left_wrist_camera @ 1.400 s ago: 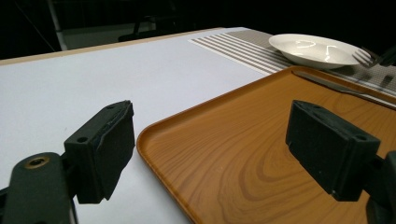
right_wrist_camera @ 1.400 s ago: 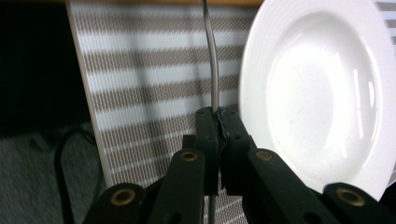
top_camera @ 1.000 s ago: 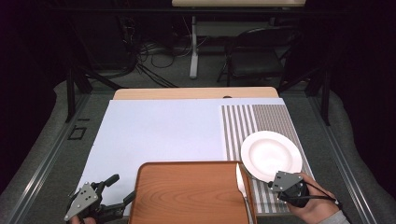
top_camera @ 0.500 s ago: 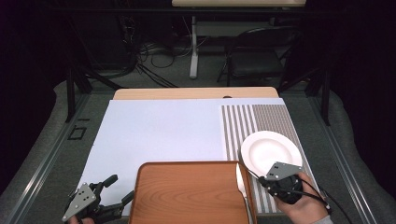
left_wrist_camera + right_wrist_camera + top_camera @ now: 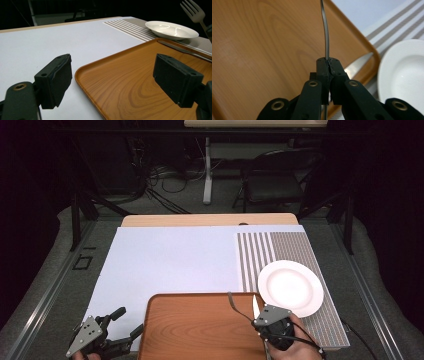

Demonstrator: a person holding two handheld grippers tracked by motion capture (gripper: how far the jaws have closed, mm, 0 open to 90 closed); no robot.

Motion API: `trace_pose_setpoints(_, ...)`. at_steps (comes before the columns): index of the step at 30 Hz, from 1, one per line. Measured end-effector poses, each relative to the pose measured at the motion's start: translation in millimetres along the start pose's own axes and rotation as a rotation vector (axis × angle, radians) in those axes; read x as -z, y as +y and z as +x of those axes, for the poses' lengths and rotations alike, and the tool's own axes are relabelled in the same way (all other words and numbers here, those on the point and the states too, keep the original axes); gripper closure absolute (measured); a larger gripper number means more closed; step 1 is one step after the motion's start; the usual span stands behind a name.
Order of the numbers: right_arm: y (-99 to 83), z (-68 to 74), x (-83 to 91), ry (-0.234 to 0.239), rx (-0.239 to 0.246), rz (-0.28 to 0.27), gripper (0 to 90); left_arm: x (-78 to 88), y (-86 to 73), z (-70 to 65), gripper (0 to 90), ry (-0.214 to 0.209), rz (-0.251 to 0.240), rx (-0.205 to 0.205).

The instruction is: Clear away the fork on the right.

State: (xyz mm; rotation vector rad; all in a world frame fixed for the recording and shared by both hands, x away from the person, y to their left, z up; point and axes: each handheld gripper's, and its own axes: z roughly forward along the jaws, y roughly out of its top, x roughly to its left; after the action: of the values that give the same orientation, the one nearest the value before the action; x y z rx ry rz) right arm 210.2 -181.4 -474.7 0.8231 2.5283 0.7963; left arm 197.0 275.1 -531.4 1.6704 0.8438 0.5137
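Right gripper (image 5: 252, 318) is clamped on the fork's (image 5: 325, 32) thin handle above the wooden tray (image 5: 200, 330), a pinch so narrow the fork could swivel or slip.

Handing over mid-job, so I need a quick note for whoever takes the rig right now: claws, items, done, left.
Left claw: open, empty, by the near left corner of the wooden tray.
Right claw: shut on the fork by its handle, above the tray's right side.
Knife: lying on the tray along its right edge.
White plate: empty, on the striped placemat, right of the tray.
Done: fork picked up.
Left: probably set the fork down by the plate, then fetch the knife.
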Motion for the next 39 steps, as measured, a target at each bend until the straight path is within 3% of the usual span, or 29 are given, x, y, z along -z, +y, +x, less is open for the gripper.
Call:
trace_pose_setpoints(8, 5.4, 20.3, -10.3, 0.048, 0.015, 0.065, 87.8, -0.2, 0.9, 1.2, 15.8, -0.010, -0.007, -0.003)
trace_pose_setpoints(15, 3.6, 31.9, -27.8, 0.101, -0.011, 0.127, 87.7, -0.7, 1.5, 0.5, 15.8, -0.015, -0.010, 0.002)
trace_pose_setpoints(20, -1.2, 31.0, -39.8, 0.107, -0.033, 0.190, 87.7, 0.2, 2.0, 0.5, 15.8, -0.017, -0.010, -0.004)
trace_pose_setpoints(25, -4.6, 28.5, -49.1, 0.117, -0.071, 0.213, 87.5, 0.2, 1.4, 1.4, 15.8, -0.015, -0.012, 0.010)
trace_pose_setpoints(33, -9.7, 25.9, -55.1, 0.149, -0.084, 0.227, 85.9, -0.1, 1.6, 1.4, 15.8, -0.014, -0.012, 0.003)
trace_pose_setpoints(35, -8.1, 25.4, -53.5, 0.137, -0.081, 0.204, 79.7, 0.9, 1.5, 0.7, 15.8, -0.012, -0.010, -0.001)
trace_pose_setpoints(39, 2.3, 24.9, -51.2, 0.135, -0.064, 0.152, 76.6, 5.0, 1.4, -0.4, 15.8, -0.003, -0.016, -0.005)
